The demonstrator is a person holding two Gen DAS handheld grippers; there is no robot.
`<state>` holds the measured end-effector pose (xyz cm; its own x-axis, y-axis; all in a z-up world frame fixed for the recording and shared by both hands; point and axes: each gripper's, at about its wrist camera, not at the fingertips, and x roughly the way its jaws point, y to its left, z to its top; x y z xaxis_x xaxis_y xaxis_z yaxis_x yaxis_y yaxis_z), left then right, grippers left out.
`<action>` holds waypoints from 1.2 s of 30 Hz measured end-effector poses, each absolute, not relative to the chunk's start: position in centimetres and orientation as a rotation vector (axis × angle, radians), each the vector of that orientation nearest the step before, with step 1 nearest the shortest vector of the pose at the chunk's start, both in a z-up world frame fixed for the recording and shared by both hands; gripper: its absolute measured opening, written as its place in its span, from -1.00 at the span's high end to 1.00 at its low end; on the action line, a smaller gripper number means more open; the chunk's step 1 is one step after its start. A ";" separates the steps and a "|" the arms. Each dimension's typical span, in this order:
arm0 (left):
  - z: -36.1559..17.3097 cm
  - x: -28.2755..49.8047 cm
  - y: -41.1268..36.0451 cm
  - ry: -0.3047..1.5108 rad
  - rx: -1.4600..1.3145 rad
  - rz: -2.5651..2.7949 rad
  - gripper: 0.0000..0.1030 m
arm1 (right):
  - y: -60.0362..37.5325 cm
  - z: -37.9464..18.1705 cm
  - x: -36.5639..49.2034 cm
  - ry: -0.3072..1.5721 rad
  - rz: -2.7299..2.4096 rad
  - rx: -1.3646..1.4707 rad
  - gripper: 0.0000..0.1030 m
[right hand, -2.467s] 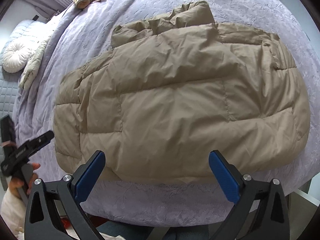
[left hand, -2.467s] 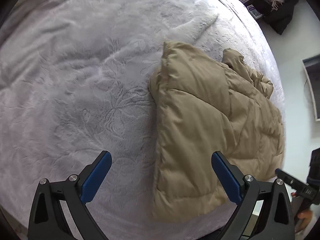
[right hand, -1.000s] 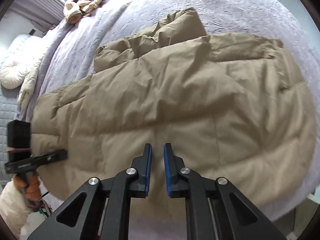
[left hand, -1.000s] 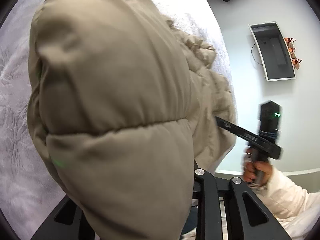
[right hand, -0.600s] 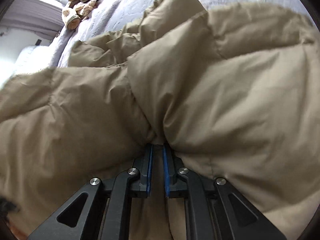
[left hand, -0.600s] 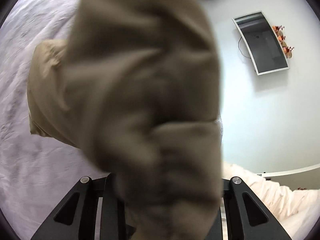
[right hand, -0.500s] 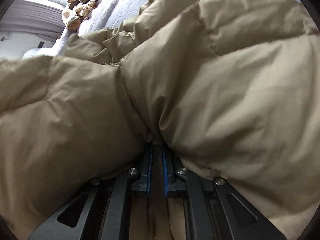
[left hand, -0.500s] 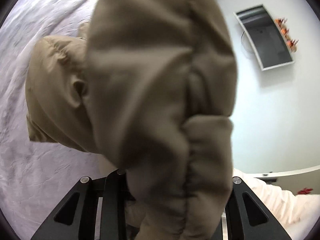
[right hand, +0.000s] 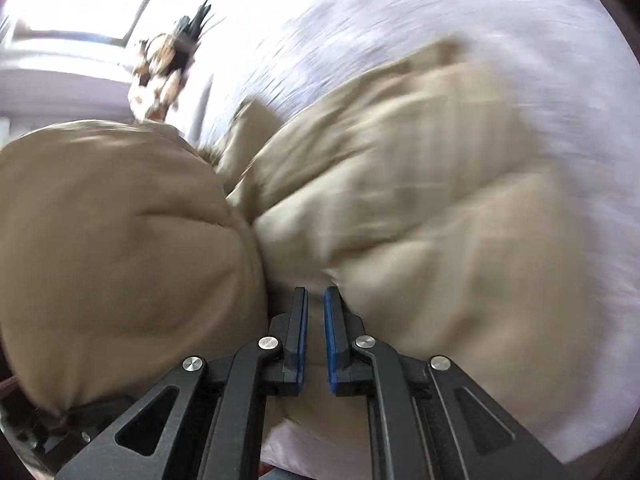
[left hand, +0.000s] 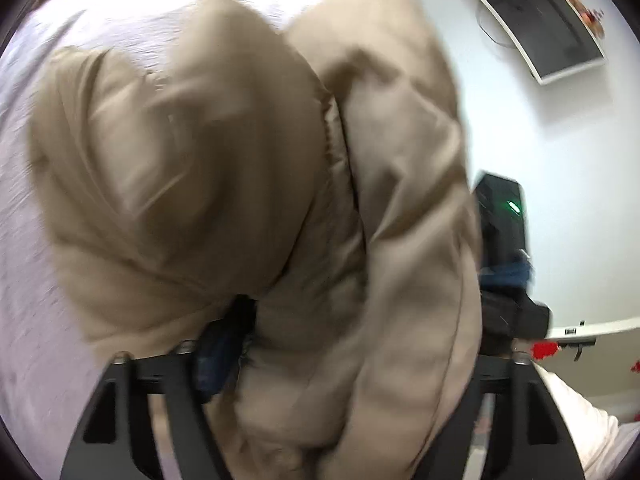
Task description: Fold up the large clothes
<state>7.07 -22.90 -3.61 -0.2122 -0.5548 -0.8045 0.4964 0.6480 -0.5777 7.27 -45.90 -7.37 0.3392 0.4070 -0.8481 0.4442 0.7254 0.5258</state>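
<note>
Jacket: tan quilted puffer jacket (right hand: pixel 420 216), bunched and lifted off the lavender embossed bedspread (right hand: pixel 460 12), which it lay flat on 2.5 s ago.
Right gripper (right hand: pixel 316 320): blue-padded jaws nearly together, pinching the jacket's near hem; a second ago they closed on it flat.
Left gripper (left hand: pixel 280 360): buried in fabric; it held the jacket a moment ago, but its grip now cannot be told.
Left view: jacket (left hand: pixel 248 184) fills it, bedspread (left hand: pixel 24 280) at left, wall-mounted screen (left hand: pixel 532 16) far right.
Meaning: hem raised, likely carrying over for a fold.
</note>
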 end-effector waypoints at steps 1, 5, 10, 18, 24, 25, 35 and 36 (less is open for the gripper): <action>-4.2 6.8 -24.2 1.506 -0.044 -0.978 -0.55 | -47.4 -6.9 5.8 1.253 -0.061 0.827 0.81; -6.2 6.4 -28.0 1.534 -0.026 -1.035 -0.55 | -50.3 -5.7 1.5 1.232 -0.145 0.833 0.64; -7.3 7.7 -31.5 1.579 -0.059 -1.064 -0.71 | -51.2 -3.1 -4.0 1.165 -0.169 0.826 -0.13; -7.2 9.2 -38.2 1.575 0.009 -1.044 -0.71 | -46.7 -0.1 -3.7 1.074 0.005 0.767 -0.57; -2.8 15.8 -34.3 1.328 0.092 -1.027 -0.71 | -47.1 -4.3 -1.2 1.150 -0.177 0.802 0.67; -2.2 16.2 -33.3 1.287 0.110 -0.997 -0.71 | -47.6 -5.1 -1.3 1.164 -0.207 0.814 0.67; -9.3 18.4 -33.5 1.285 0.283 -0.767 -0.71 | -49.7 -9.7 -1.9 1.225 -0.251 0.872 0.66; -9.8 18.3 -32.7 1.296 0.289 -0.782 -0.71 | -49.7 -9.8 -2.0 1.228 -0.254 0.873 0.66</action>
<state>18.28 -32.66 -9.81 0.0641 -0.3545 -0.9328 0.6605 0.7158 -0.2267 -2.05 -49.73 -9.77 0.3551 0.2731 -0.8941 0.6058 0.6612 0.4426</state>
